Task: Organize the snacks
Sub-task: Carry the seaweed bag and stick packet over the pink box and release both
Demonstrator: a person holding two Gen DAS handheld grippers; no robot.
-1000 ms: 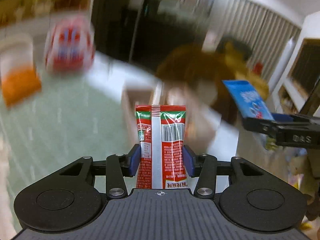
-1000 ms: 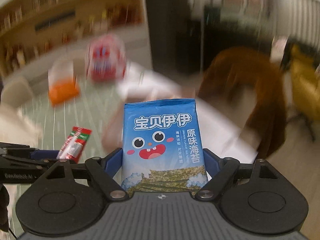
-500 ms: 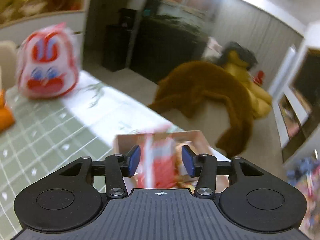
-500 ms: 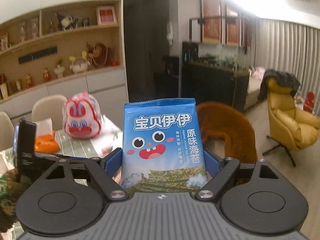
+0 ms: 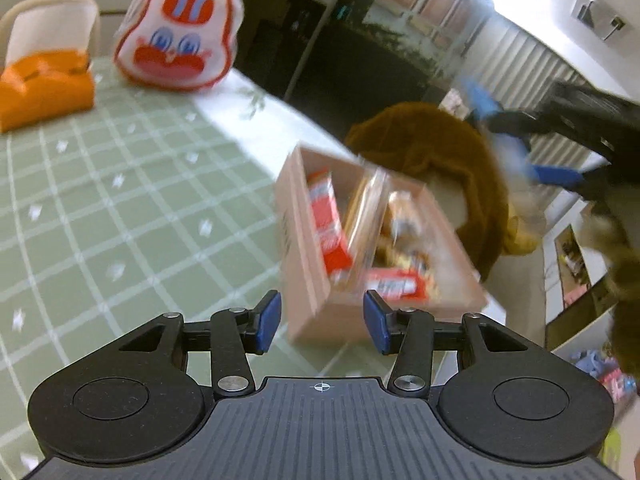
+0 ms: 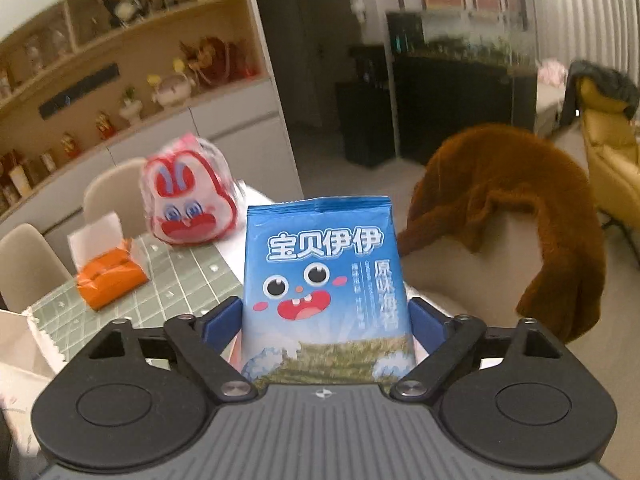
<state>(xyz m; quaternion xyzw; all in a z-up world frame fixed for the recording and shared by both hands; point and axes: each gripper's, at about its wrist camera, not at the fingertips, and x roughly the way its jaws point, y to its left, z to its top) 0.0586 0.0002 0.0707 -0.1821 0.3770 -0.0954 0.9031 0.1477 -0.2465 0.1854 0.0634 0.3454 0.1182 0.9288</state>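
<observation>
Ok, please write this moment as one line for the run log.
left gripper: open, empty | right gripper: shut on blue seaweed bag | snack box: on table, holds snacks

Counts of items visible on and around the table.

One wooden box (image 5: 308,280); inside it two red packets can be counted (image 5: 326,220), the rest too blurred to number. One blue seaweed packet (image 6: 326,280). One rabbit-face bag (image 5: 178,34). One orange tissue pack (image 5: 44,84). Two pale chairs (image 6: 114,196). One brown plush throw (image 6: 520,184). Two grippers: left gripper (image 5: 322,322), right gripper (image 6: 326,330).
</observation>
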